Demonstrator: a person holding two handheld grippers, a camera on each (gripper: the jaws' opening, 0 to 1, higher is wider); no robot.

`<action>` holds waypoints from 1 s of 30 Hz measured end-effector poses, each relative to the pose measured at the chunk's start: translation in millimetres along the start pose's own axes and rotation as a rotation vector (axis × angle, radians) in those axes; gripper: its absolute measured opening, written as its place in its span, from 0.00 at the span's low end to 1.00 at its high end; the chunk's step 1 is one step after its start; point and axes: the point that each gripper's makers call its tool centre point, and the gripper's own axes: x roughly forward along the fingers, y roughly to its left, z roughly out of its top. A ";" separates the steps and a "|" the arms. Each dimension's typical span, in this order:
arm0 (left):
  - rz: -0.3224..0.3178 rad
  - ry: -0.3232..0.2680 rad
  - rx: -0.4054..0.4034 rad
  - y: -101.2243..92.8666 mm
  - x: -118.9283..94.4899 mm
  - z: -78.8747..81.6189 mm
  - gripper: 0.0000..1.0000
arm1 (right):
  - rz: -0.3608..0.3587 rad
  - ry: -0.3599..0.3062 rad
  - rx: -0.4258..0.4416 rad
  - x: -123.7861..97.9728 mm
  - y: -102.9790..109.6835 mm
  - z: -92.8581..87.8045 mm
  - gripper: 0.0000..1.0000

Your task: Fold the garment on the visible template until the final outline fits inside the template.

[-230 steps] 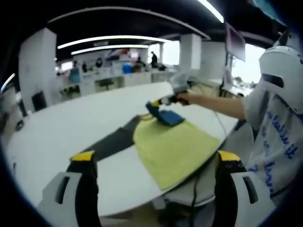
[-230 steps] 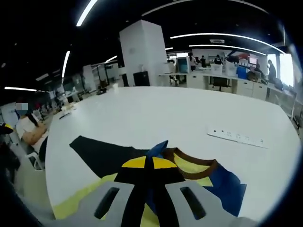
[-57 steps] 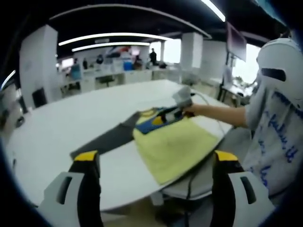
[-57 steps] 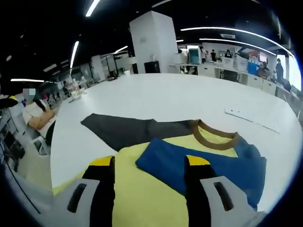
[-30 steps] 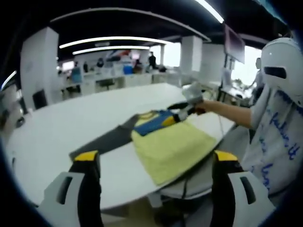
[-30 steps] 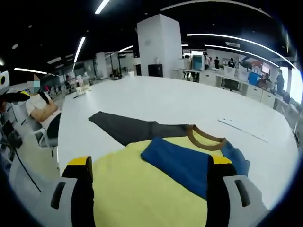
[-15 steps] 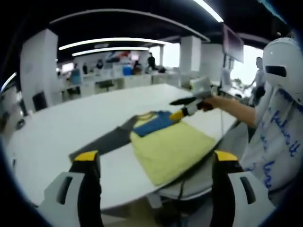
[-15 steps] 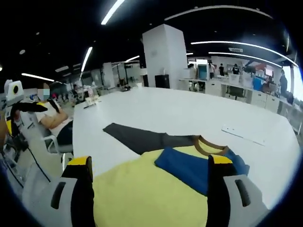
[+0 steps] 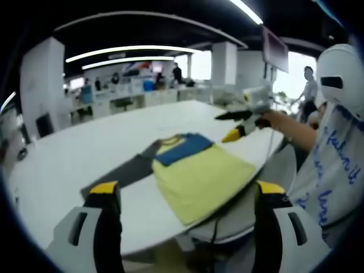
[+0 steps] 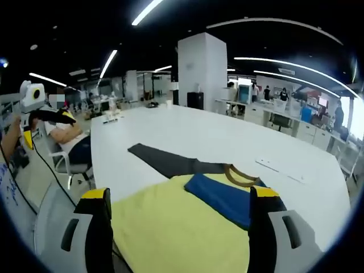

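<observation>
yellow garment (image 9: 196, 176), one, likely over one dark template (image 9: 122, 173).

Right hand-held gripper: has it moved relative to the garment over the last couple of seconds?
Yes. The right hand-held gripper, jaws open, has lifted off the blue sleeve and pulled back past the yellow garment edge, toward the person.

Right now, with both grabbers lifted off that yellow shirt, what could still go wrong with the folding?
The yellow shirt hangs past the white table edge, so it might slide off when tugged. The blue sleeve is only laid loosely across the chest and may flop open. The dark sleeve is still stretched out flat; both the left gripper and right gripper are open and off the cloth, so it needs a fresh grab.
</observation>
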 end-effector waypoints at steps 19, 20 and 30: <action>-0.013 0.005 -0.005 -3.1 -0.3 -5.2 0.93 | -0.038 -0.034 -0.020 -55.7 21.7 9.8 1.00; -0.013 0.005 -0.006 -2.8 -0.4 -5.4 0.93 | -0.040 -0.031 -0.023 -58.2 23.1 9.6 1.00; -0.018 0.017 0.001 1.6 1.5 -6.8 0.93 | -0.011 0.000 -0.014 -77.2 39.2 6.6 1.00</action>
